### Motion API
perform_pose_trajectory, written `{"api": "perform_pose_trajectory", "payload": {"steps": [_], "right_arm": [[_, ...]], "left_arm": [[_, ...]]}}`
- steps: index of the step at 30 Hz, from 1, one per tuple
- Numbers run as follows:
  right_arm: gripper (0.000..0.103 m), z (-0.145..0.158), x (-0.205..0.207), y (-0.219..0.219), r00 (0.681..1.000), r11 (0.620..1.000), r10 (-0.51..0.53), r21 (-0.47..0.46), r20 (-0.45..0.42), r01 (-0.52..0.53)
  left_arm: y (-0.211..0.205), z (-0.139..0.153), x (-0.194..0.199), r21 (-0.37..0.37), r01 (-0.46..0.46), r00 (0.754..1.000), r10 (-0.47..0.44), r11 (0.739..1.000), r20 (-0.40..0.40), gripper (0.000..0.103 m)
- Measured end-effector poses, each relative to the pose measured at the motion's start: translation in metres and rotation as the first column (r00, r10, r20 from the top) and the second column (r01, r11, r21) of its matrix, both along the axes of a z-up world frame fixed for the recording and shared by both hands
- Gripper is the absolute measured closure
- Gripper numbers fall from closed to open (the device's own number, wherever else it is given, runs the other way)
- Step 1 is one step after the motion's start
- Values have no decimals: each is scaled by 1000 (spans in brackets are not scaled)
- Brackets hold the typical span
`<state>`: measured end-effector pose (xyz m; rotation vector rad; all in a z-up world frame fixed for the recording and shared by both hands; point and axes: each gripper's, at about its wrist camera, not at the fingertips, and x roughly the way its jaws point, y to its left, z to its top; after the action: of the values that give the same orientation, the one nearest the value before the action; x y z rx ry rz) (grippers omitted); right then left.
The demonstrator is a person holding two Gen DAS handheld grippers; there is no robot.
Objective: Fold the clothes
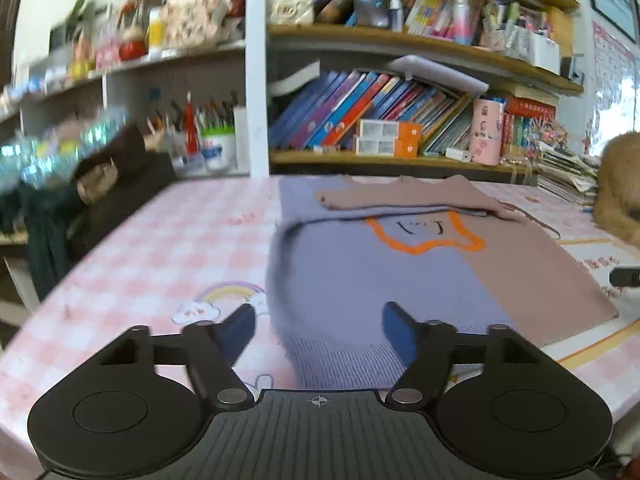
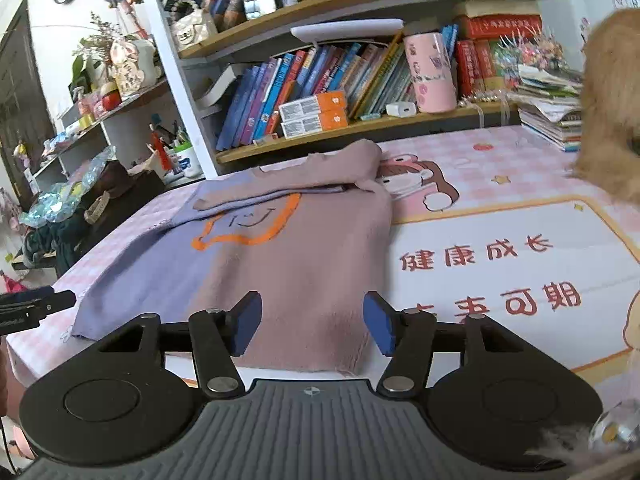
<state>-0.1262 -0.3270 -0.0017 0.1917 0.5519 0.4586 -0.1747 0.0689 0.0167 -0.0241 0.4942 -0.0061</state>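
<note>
A knit sweater [image 1: 344,272], lavender on its left half and dusty pink on its right, lies flat on the table with an orange outline figure [image 1: 424,236] on the chest. Both sleeves are folded across the top; the pink sleeve [image 1: 404,200] lies uppermost. My left gripper [image 1: 318,334] is open just above the lavender hem, holding nothing. The same sweater [image 2: 288,256] fills the right wrist view, where my right gripper [image 2: 312,322] is open over the pink hem, also holding nothing. The left gripper's tip [image 2: 36,304] shows at that view's left edge.
The table wears a pink checked cloth [image 1: 160,248] with cartoon prints and red characters [image 2: 480,256]. Bookshelves [image 1: 400,120] stand behind it. A furry tan object [image 2: 612,112] sits at the right edge beside stacked books [image 2: 552,120]. Dark bags [image 1: 100,184] lie off the left.
</note>
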Motion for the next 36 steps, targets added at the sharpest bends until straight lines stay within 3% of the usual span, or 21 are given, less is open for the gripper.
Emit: {"api": "perform_pose_trajectory", "payload": {"steps": [2, 5, 10, 12, 14, 16, 18, 19, 22, 26, 36], "right_arm": [[55, -2, 3, -2, 1000, 1000, -14, 2, -11, 14], [58, -5, 8, -4, 999, 999, -36, 6, -28, 36], [62, -9, 19, -5, 996, 998, -64, 1, -54, 64], [64, -12, 25, -3, 995, 997, -71, -11, -65, 70], [65, -15, 30, 0, 994, 997, -72, -25, -79, 70], [69, -19, 35, 4, 994, 998, -62, -34, -91, 59], [89, -18, 39, 10, 995, 999, -32, -38, -97, 29], [90, -15, 39, 10, 996, 1000, -4, -3, -90, 4], [91, -6, 38, 6, 997, 989, 56, 142, -60, -47], [91, -11, 40, 1, 994, 987, 41, 162, -99, -24], [83, -28, 44, -6, 981, 979, 56, 205, -185, -17]], "left_arm": [[12, -4, 10, -65, -27, 999, 25, 998, -38, 57], [27, -12, 21, -152, -58, 995, 45, 987, -91, 63], [33, -22, 28, -224, -64, 991, 36, 972, -127, 73], [34, -25, 31, -246, -62, 991, 29, 967, -134, 80], [37, -26, 36, -278, -57, 990, 18, 959, -142, 94], [37, -24, 37, -299, -41, 991, 1, 953, -134, 98], [35, -20, 38, -321, -17, 993, -21, 947, -114, 98], [33, -16, 37, -327, 1, 995, -34, 945, -96, 98], [27, -8, 37, -316, 30, 995, -58, 948, -78, 98], [32, -15, 40, -305, -2, 990, -40, 952, -133, 97], [37, -22, 38, -307, -12, 983, -46, 952, -180, 89]]}}
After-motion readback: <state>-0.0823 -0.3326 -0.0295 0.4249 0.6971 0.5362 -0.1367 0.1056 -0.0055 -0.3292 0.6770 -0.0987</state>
